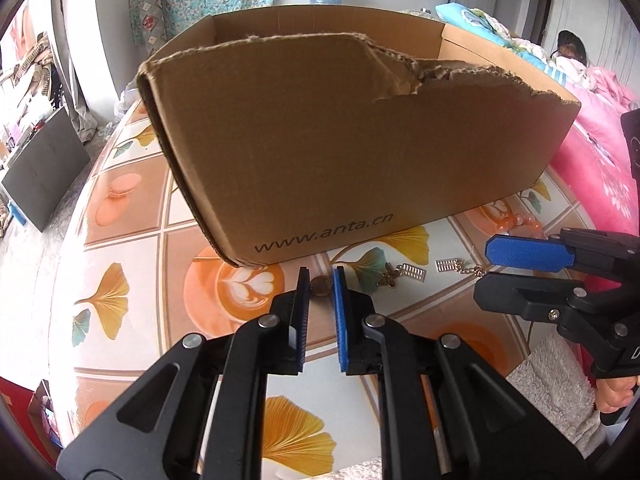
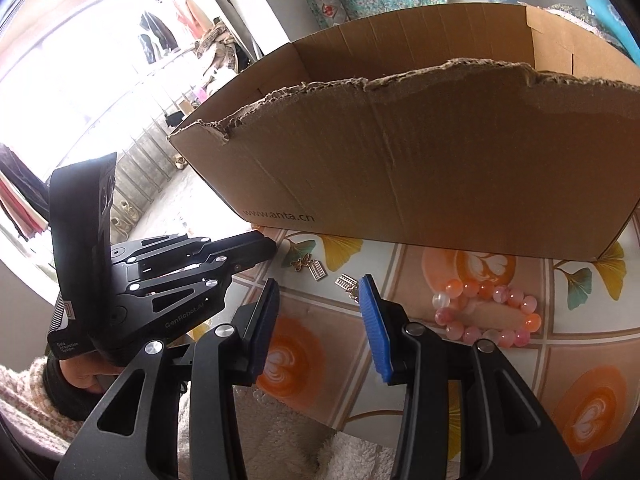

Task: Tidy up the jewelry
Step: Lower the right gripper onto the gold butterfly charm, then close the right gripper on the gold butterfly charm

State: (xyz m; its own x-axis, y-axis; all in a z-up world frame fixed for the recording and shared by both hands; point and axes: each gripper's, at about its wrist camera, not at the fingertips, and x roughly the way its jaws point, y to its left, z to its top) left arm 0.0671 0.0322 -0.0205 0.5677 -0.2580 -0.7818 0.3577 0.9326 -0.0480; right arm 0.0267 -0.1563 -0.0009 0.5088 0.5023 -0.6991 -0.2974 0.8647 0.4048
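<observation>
My left gripper [image 1: 321, 280] is shut on a small round bronze ring [image 1: 320, 286] that rests on the patterned tablecloth, just in front of the torn cardboard box [image 1: 340, 152]. To its right lie two gold earrings with abacus pendants, one with a butterfly charm [image 1: 387, 280] and the other [image 1: 449, 266] on a short chain. My right gripper [image 1: 482, 272] hangs open over that second earring. In the right wrist view, the right gripper [image 2: 320, 283] is open above the earrings [image 2: 316, 270] with nothing between its pads. A pink and orange bead bracelet [image 2: 488, 314] lies to the right. The left gripper [image 2: 268, 250] reaches in from the left.
The open box [image 2: 440, 168] marked www.anta.cn fills the far side of the table [image 1: 132, 240]. A fluffy white cloth [image 2: 288, 436] lies at the near table edge. Pink bedding [image 1: 600, 168] and a person [image 1: 570, 50] are at the back right.
</observation>
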